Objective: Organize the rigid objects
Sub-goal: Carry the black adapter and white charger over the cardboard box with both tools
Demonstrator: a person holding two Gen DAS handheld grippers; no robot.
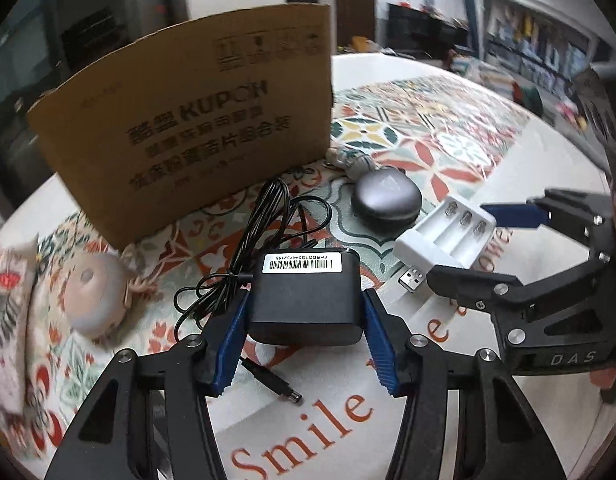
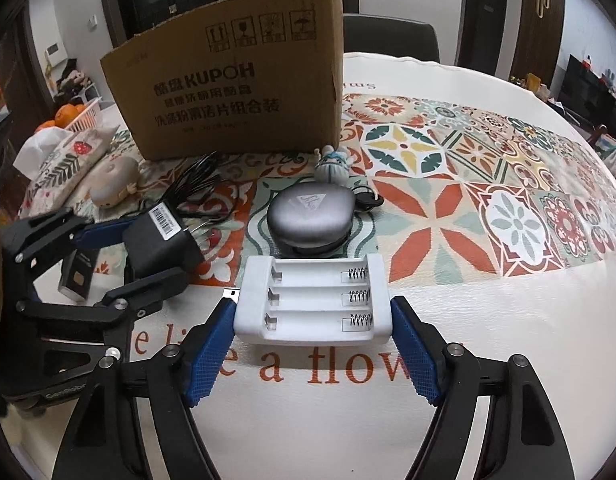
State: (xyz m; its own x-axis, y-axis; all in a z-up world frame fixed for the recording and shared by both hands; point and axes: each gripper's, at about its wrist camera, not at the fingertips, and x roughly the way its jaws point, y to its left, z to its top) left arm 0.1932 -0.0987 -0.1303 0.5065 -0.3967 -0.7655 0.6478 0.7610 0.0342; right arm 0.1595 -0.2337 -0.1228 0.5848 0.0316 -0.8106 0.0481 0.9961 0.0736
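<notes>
The left gripper [image 1: 304,308] is clamped on the black rectangular plastic power adapter [image 1: 306,296], in front of the brown cardboard box [image 1: 196,120]. The right gripper [image 2: 312,322] grips the white plastic battery charger [image 2: 312,304], before the box's right corner.

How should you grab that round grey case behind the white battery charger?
Take the grey case across its rounded sides, coming down from above. It lies flat on the tablecloth with a smooth domed lid, so pads would likely slip on top. The white battery charger sits close in front, so a low approach from there looks blocked.
</notes>
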